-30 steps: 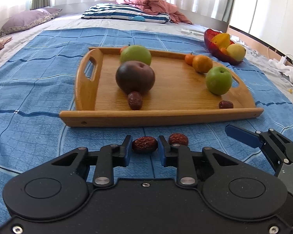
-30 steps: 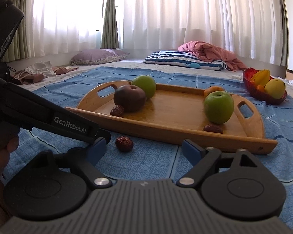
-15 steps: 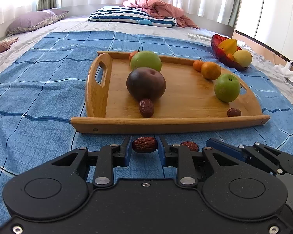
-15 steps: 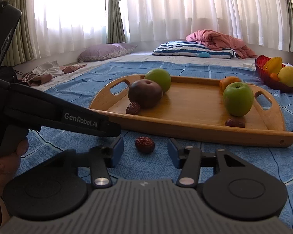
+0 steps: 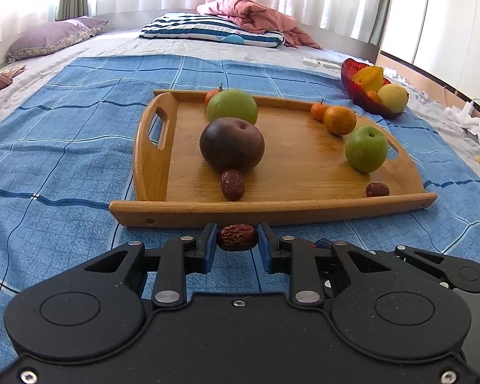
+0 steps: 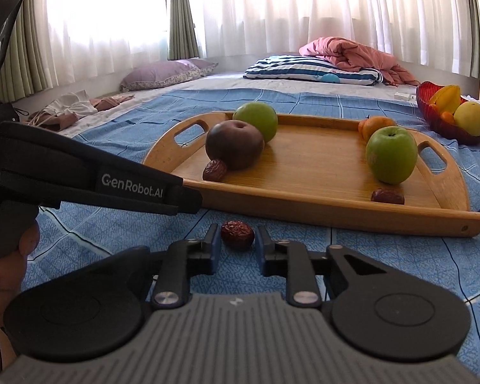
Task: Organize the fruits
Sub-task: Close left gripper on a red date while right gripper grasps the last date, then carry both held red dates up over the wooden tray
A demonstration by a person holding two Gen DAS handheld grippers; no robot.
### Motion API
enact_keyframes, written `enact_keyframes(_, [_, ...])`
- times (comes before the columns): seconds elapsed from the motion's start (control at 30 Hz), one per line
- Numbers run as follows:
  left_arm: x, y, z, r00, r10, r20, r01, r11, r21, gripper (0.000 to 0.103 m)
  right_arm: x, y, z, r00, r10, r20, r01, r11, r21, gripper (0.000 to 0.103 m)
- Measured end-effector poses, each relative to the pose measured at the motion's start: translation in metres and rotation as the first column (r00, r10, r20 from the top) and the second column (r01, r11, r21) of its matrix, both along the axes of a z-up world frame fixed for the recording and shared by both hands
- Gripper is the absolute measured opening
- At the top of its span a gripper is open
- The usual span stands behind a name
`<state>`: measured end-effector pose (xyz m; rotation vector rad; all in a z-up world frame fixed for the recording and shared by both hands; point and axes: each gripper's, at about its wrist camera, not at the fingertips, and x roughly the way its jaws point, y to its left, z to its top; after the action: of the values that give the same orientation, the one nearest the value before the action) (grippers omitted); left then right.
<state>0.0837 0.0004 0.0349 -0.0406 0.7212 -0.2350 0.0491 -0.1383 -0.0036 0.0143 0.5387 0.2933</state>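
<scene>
My left gripper (image 5: pixel 236 238) is shut on a red date (image 5: pixel 237 237), held just in front of the wooden tray (image 5: pixel 272 206). My right gripper (image 6: pixel 236 236) has closed around a second red date (image 6: pixel 237 234) on the blue blanket; its pads sit beside the date and contact is unclear. The tray holds a dark brown fruit (image 5: pixel 232 145), two green apples (image 5: pixel 366 148) (image 5: pixel 232 107), oranges (image 5: pixel 339 120) and two dates (image 5: pixel 232 185) (image 5: pixel 377 189). The tray also shows in the right wrist view (image 6: pixel 336 214).
A red bowl (image 5: pixel 368 102) with yellow fruit sits at the back right on the blanket (image 5: pixel 64 147). Pillows (image 5: pixel 214 30) and a pink quilt lie behind. The left gripper's body (image 6: pixel 80 172) crosses the right wrist view's left side.
My right gripper has narrowed from wide open to close around the date on the blanket and moved nearer. My left gripper, still holding its date, has shifted left, nearer the tray.
</scene>
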Motion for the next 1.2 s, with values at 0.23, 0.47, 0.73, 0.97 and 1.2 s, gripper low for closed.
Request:
enact_keyframes(0.23, [-0.001, -0.002, 0.001, 1.0, -0.005, -0.001, 0.005, 1.0, 0.001, 0.026, -0.002, -0.001, 0.001, 1.0, -0.011, 0.006, 0.011, 1.0, 0.007, 0.026])
enact_keyframes(0.47, [-0.002, -0.002, 0.004, 1.0, -0.006, 0.011, 0.006, 1.0, -0.002, 0.026, -0.006, -0.005, 0.005, 0.999, -0.027, 0.023, 0.027, 1.0, 0.014, 0.026])
enact_keyframes(0.73, [-0.001, -0.009, 0.012, 0.999, -0.028, 0.029, 0.028, 1.0, -0.002, 0.026, -0.008, -0.014, 0.014, 0.995, -0.073, 0.061, 0.073, 0.997, 0.012, 0.026])
enact_keyframes(0.97, [0.01, -0.022, 0.021, 0.997, -0.056, 0.061, 0.056, 0.998, -0.008, 0.026, -0.003, -0.028, 0.026, 0.986, -0.128, 0.109, 0.127, 0.992, 0.009, 0.026])
enact_keyframes(1.2, [0.026, -0.038, 0.024, 0.994, -0.085, 0.07, 0.086, 0.996, -0.016, 0.026, 0.01, -0.041, 0.03, 0.979, -0.164, 0.12, 0.166, 0.986, -0.007, 0.026])
